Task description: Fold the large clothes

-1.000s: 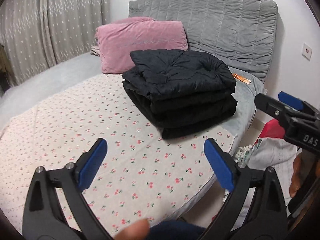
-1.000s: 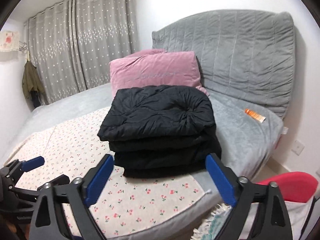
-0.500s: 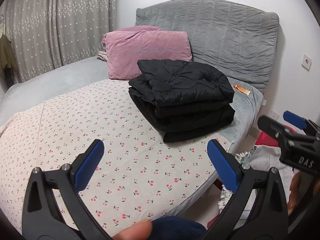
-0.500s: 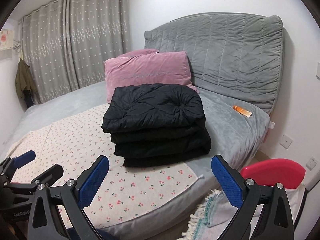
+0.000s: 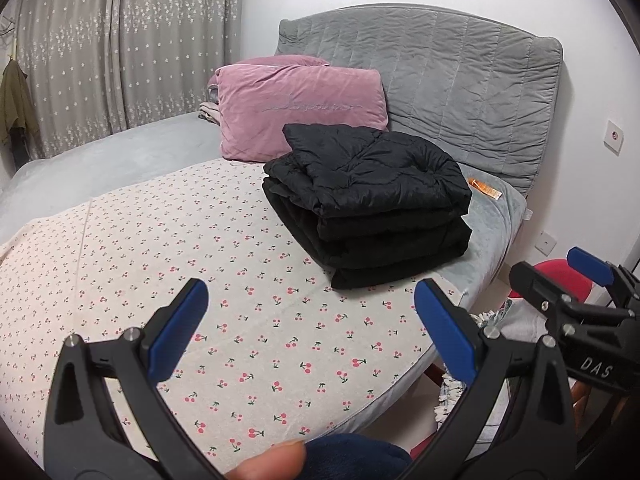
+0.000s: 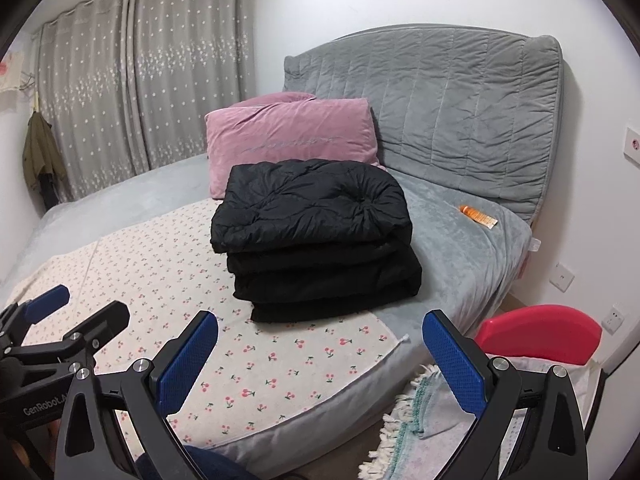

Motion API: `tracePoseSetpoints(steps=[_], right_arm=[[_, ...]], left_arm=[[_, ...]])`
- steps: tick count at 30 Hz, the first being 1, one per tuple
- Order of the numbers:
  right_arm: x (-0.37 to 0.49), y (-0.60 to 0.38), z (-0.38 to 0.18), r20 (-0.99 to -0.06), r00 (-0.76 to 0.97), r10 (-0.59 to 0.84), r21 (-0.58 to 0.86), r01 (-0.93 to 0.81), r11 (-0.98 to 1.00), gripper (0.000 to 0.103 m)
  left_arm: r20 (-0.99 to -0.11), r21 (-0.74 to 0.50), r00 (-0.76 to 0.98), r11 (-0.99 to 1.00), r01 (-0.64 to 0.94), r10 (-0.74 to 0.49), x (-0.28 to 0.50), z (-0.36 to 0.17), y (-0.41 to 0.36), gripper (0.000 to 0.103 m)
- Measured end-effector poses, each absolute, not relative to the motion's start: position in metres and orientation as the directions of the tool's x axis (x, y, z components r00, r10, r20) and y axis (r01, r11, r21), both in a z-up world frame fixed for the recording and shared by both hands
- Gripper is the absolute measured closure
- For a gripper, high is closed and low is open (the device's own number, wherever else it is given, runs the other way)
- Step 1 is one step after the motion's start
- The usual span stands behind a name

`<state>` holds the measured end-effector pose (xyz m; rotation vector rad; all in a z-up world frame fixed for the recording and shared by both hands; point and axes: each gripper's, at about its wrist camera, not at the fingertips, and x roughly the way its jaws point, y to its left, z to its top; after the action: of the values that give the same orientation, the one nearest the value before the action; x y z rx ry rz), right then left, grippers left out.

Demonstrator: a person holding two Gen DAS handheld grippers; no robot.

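A black padded garment (image 5: 368, 204) (image 6: 316, 236) lies folded in a thick stack on the bed, half on the cherry-print sheet (image 5: 200, 280) (image 6: 168, 264) and half on the grey blanket. My left gripper (image 5: 308, 328) hangs open over the sheet's near part, well short of the stack, with nothing between its blue pads. My right gripper (image 6: 320, 356) is open too, above the bed's near edge, also empty. Each gripper shows at the side of the other's view.
A pink pillow (image 6: 292, 140) leans on the grey quilted headboard (image 6: 460, 112) behind the stack. An orange tube (image 6: 478, 216) lies on the grey blanket. A red stool (image 6: 540, 336) and a fringed rug (image 6: 404, 432) sit on the floor at the right. Curtains hang at the far left.
Both grippers have drawn back from the bed and risen a little, so the folded stack looks smaller and farther away. Both stay open and empty.
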<state>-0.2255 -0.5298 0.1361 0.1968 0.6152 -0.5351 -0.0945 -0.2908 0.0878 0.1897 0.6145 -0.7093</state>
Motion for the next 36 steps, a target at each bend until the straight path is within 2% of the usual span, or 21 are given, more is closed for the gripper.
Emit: tracePoseSetpoints(steps=[10,36], right_arm=[[-0.2217,-0.5196,0.1353,-0.566,0.668,-0.482,-0.033,0.566,0.824,0.0],[-0.222,-0.5189,0.1308,-0.569,0.652,-0.501,-0.044,0.584,0.811,0.0]], left_arm=[[-0.598,-0.059,0.585,0.758,0.65,-0.549,-0.0871,0.0844,-0.2895,0.001],[-0.589,-0.059,0.591,0.759,0.648,-0.551,-0.0867,0.0857,-0.2899,0.001]])
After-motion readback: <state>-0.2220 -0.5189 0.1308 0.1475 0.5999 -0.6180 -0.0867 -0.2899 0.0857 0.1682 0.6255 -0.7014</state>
